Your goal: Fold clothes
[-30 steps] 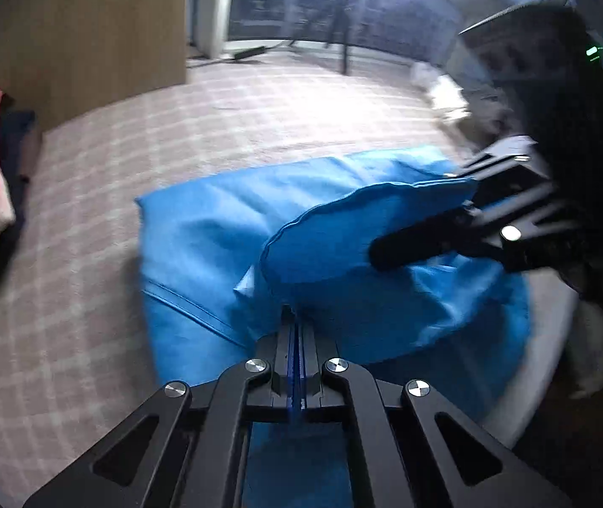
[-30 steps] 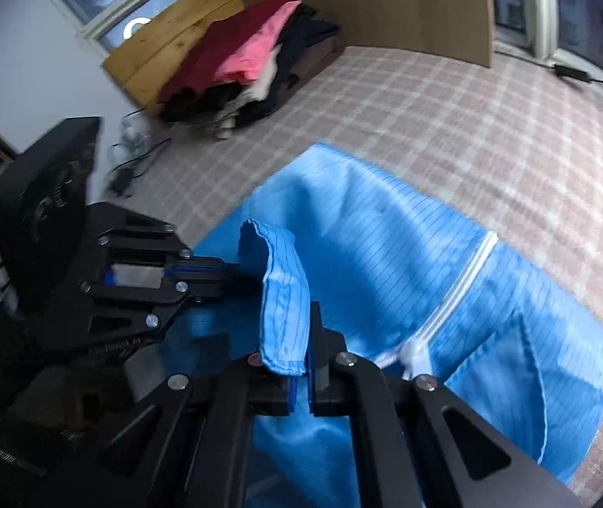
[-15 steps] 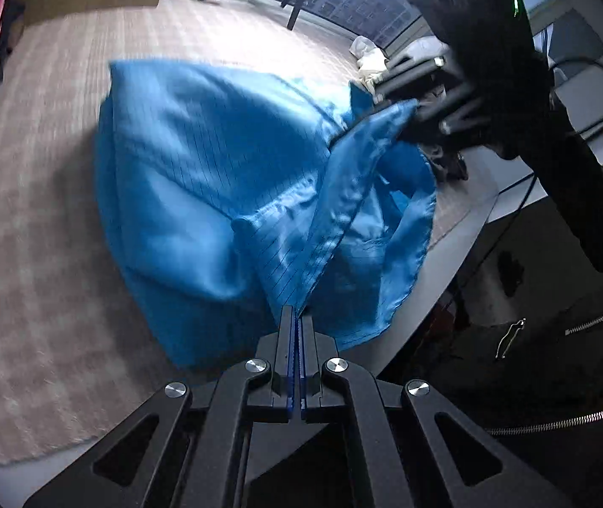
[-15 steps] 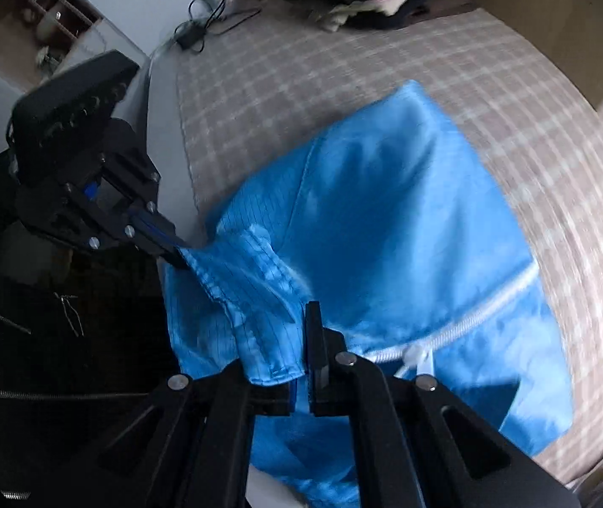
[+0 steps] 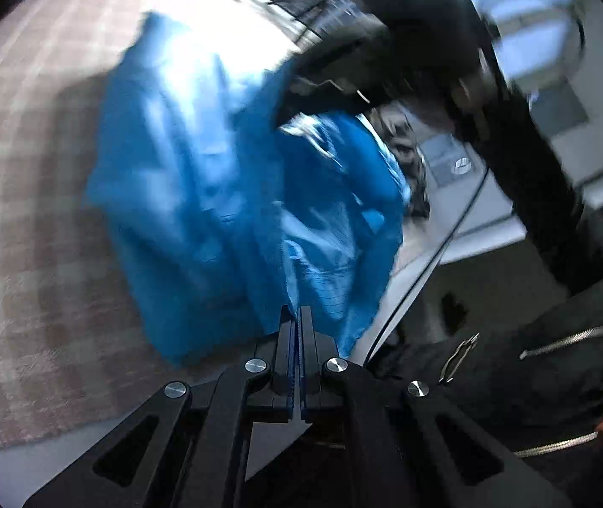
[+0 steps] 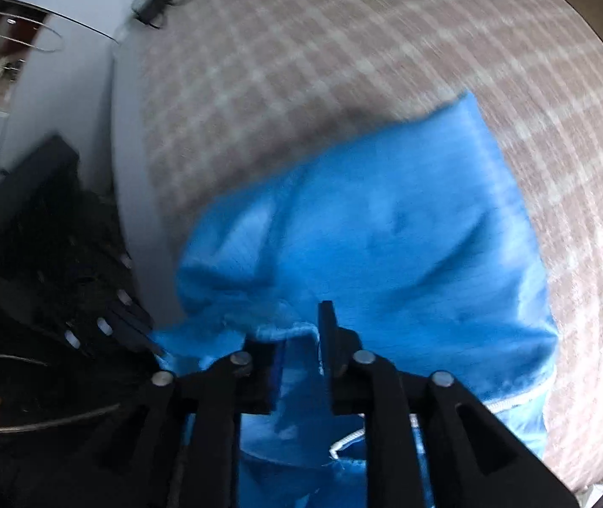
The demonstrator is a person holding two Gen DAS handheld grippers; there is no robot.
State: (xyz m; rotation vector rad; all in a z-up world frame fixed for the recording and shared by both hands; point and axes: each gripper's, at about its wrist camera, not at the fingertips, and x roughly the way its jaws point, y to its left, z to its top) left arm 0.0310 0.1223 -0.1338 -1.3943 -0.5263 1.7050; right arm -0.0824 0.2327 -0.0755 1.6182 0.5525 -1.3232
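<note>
Left wrist view: left gripper (image 5: 299, 317) clamps the garment (image 5: 199, 194); right gripper (image 6: 301, 338) stands apart around its hem. Lift evenly, keeping cloth taut over the bed (image 6: 343, 63) edge.

A pinkish checked cover (image 6: 343, 84) spreads over the surface; a pale wall (image 6: 60, 84) stands beside it, with black cables (image 6: 153, 4) (blurred) at the edge.

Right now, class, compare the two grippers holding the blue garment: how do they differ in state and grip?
1. The left gripper has its jaws pressed together; the right gripper shows a clear gap between its jaws.
2. The left gripper pinches a thin edge of the blue garment; the right gripper has a hemmed edge lying loosely in its gap.

Both are black, and both meet the same garment above the checked surface.
</note>
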